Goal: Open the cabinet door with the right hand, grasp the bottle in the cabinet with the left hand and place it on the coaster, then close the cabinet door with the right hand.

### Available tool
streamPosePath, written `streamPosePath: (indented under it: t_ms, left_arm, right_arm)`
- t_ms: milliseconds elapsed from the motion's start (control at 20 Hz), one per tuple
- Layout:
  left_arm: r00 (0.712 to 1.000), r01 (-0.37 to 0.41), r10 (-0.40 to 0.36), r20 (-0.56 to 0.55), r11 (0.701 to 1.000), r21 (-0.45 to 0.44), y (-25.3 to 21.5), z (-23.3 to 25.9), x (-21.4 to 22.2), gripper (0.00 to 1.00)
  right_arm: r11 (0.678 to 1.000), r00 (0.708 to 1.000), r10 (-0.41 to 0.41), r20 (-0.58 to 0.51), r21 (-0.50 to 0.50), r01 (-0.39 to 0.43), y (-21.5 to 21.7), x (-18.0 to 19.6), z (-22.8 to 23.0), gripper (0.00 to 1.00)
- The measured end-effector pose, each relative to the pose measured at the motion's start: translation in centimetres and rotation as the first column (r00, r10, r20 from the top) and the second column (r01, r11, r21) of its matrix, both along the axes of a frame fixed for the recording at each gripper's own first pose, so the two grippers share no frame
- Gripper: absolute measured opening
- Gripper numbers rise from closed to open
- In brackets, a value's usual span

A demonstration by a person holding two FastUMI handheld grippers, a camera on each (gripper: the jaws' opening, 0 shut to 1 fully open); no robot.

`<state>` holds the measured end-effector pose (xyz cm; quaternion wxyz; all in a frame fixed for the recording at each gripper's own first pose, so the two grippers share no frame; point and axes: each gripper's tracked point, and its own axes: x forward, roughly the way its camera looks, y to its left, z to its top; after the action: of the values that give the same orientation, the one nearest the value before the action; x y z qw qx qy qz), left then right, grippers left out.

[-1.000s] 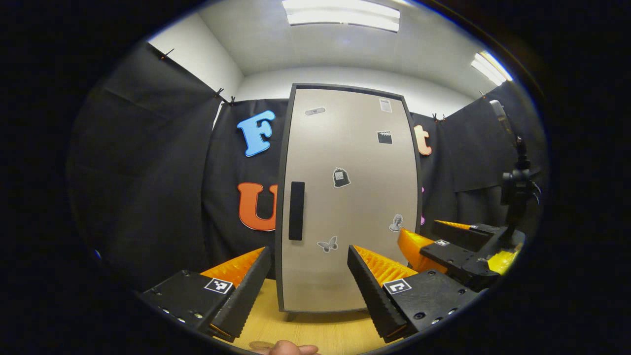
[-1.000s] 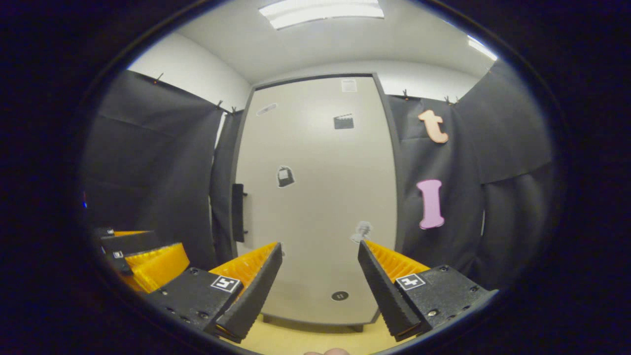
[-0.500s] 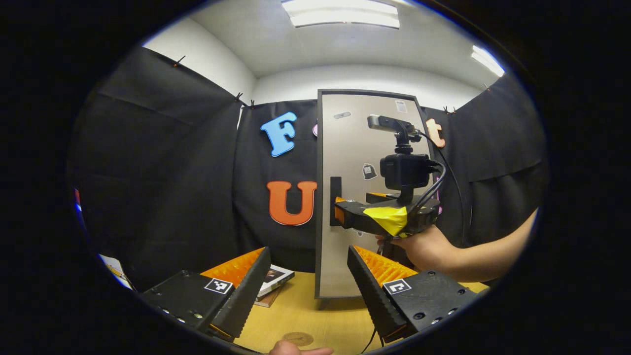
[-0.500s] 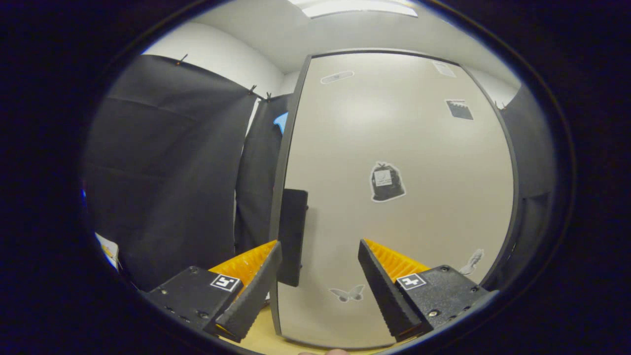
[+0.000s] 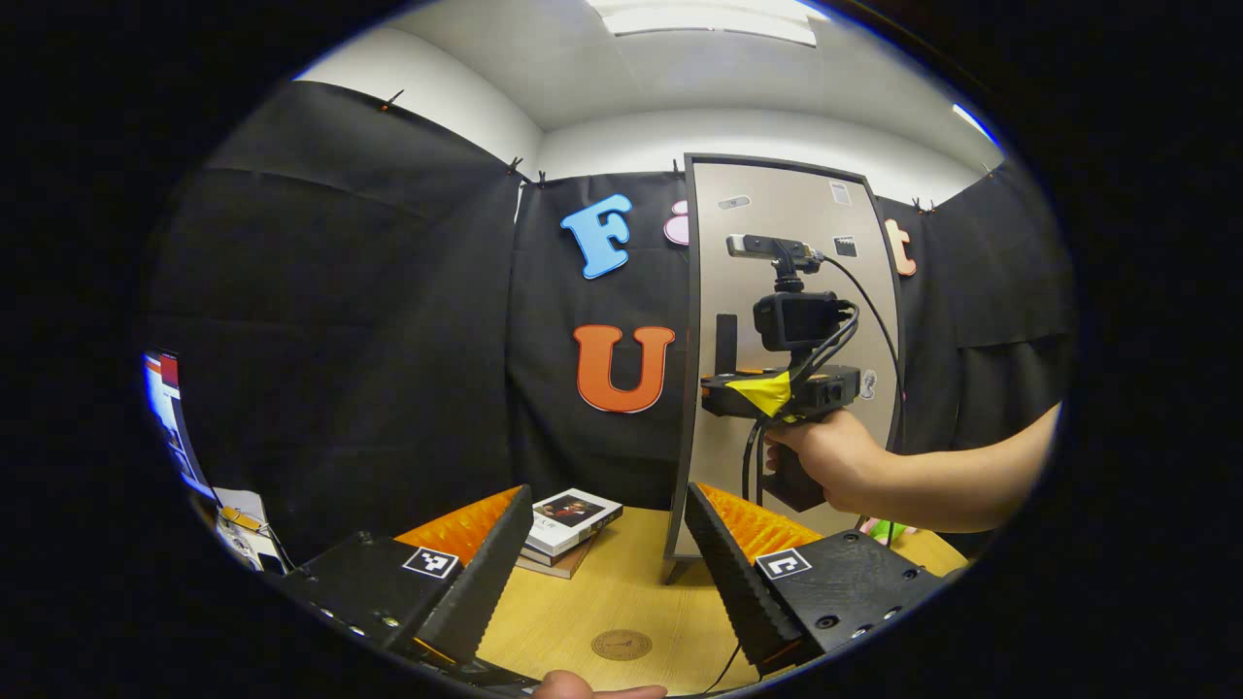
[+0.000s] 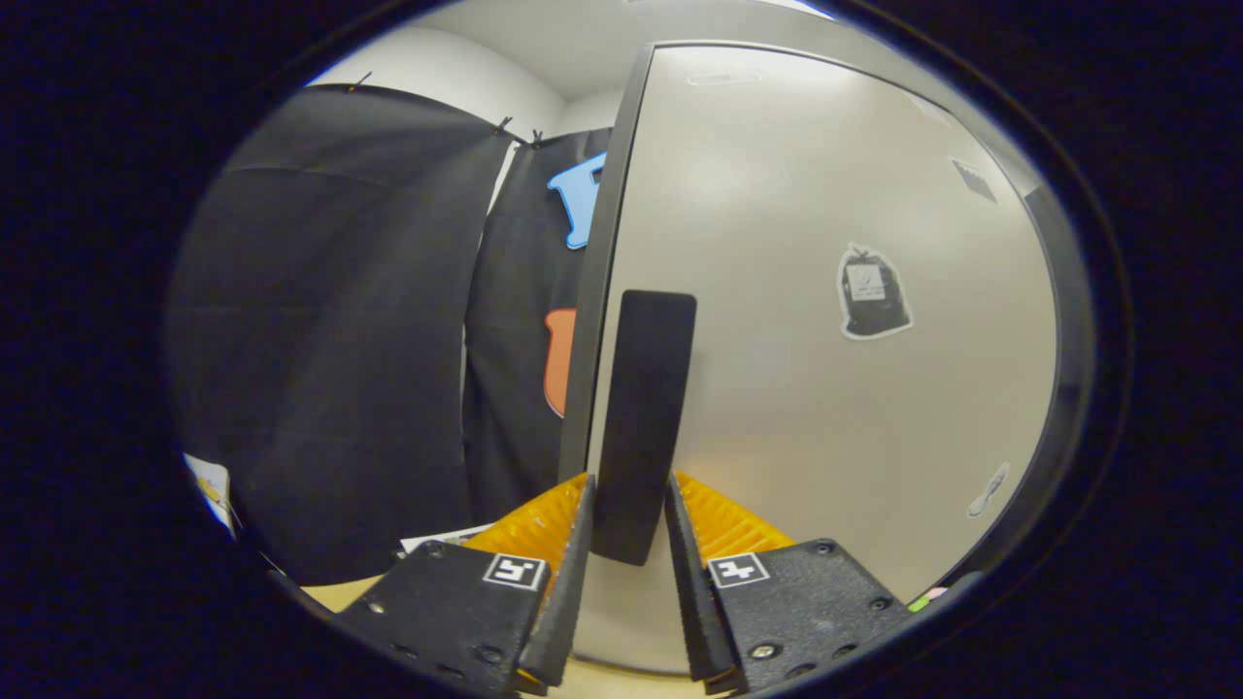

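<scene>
Two fingers of my right gripper (image 6: 626,573) stand close together around the lower end of the door handle (image 6: 641,417), one on each side of it. They look pressed on it, so this gripper is clamped on the handle. The handle is a flat, dark, upright bar with rounded corners. It sits near the left edge of the cabinet door (image 6: 825,388), which is smooth, pale and a little glossy, with a dark frame and some small stickers on it. The door is closed.

My left gripper (image 5: 602,553) holds nothing; its fingers are wide apart above the table (image 5: 621,602). Their inner faces are ribbed. The table top is light wood with fine grain. On it, between my left fingers, lies the coaster (image 5: 621,645), a thin round disc. Farther back two books (image 5: 563,519) lie stacked, beside the cabinet (image 5: 787,204). I cannot see the bottle behind the closed door.

In the left gripper view, a hand (image 5: 825,456) holds the right gripper at the handle.
</scene>
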<state>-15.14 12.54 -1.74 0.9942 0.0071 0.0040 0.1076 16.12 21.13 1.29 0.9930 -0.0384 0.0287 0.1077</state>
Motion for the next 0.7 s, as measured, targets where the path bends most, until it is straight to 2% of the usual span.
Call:
streamPosePath:
  t_ms: [50,100,300,450,700]
  left_arm:
    - [1.000,0.012,-0.012,-0.002,1.000,0.006,0.0,0.1,0.1,0.95]
    - [1.000,0.020,-0.020,0.000,1.000,0.012,0.0,0.1,0.1,0.95]
    - [0.999,0.019,-0.020,0.033,1.000,0.017,0.7,0.4,-0.1,0.95]
    - [1.000,0.006,-0.006,0.018,1.000,-0.002,2.0,-0.5,0.2,0.95]
    - [1.000,0.006,-0.006,-0.021,1.000,-0.001,2.5,-1.6,0.2,0.95]
  right_arm:
    - [1.000,1.000,-0.008,-0.013,0.010,0.008,-0.3,0.3,-0.2,0.37]
    - [1.000,1.000,-0.009,-0.021,0.011,0.009,-0.3,0.2,-0.1,0.35]
    - [1.000,0.999,0.013,-0.051,-0.012,-0.014,-0.3,-0.4,-0.2,0.32]
    - [0.999,0.996,0.044,-0.071,0.016,-0.043,-0.1,-1.7,-0.2,0.33]
    - [0.990,0.989,0.140,-0.051,0.002,-0.140,-0.2,-4.8,-0.1,0.32]
